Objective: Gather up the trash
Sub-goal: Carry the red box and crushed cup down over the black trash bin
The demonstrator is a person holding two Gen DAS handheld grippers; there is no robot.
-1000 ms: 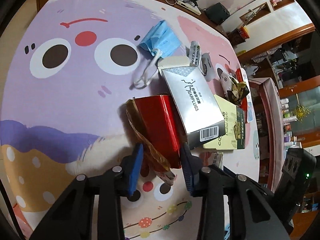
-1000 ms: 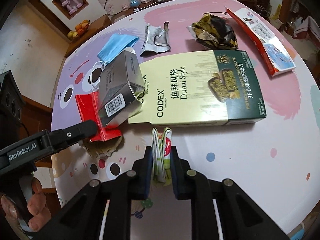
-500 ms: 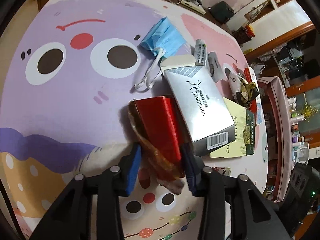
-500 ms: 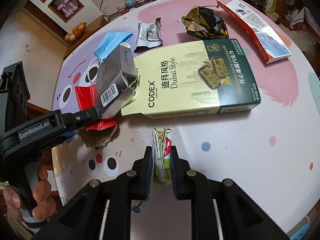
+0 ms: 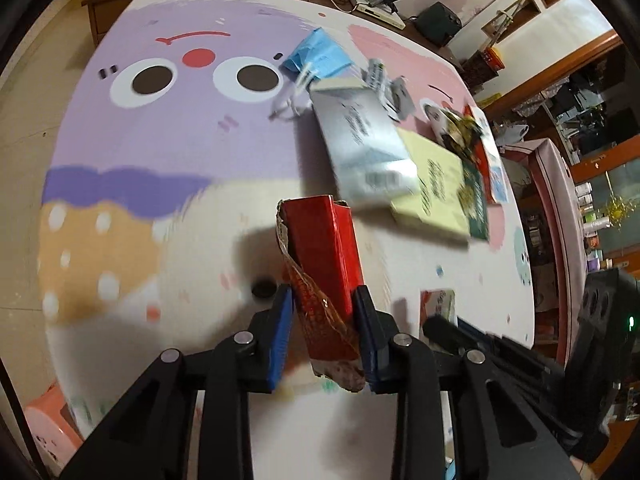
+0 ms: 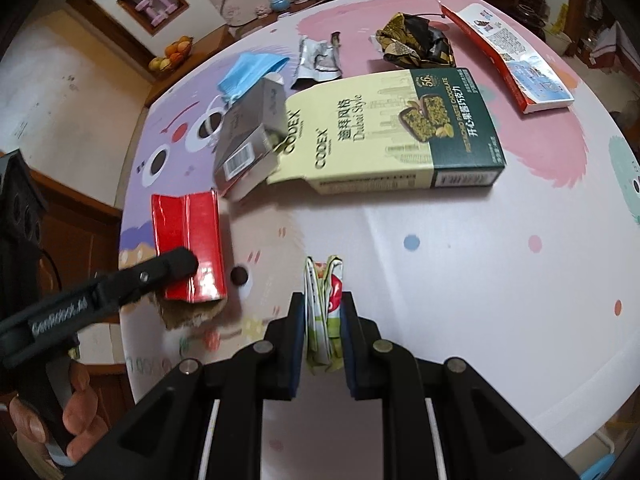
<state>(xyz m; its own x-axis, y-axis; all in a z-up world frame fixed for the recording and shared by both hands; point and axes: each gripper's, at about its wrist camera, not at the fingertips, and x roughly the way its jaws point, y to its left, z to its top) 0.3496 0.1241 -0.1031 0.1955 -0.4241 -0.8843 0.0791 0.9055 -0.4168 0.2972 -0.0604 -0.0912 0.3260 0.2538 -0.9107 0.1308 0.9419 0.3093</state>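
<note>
Near the front edge of the table [image 5: 132, 184], the left hand-held gripper [image 5: 323, 316] has the torn red carton [image 5: 326, 248] between its blue pads, and its jaws are closing on it. A second ago the carton lay flat with its far end tucked under the silver earplug box [image 5: 360, 152]. Now it stands tilted up out of the fingers and apart from that box, with its shadow on the table beneath it, so it looks lifted clear of the pile. In the right wrist view the same carton [image 6: 188, 240] hangs at the left, well apart from the silver box [image 6: 248, 144], which has stayed where it was, leaning on the cream and green chocolate box [image 6: 392, 136].

The right hand-held gripper [image 6: 323, 320] remains clamped on a folded green and white wrapper [image 6: 322, 308], as it was a second ago, and sits over bare table near the front.

Both hands now seem to carry a piece of trash, so the likely next step is taking them to a bin, which no view shows. Left on the table, at the far side, are the blue face mask [image 6: 250, 72], a silver foil wrapper [image 6: 318, 60], a crumpled dark and gold wrapper [image 6: 416, 40] and a red-edged packet [image 6: 508, 56].
</note>
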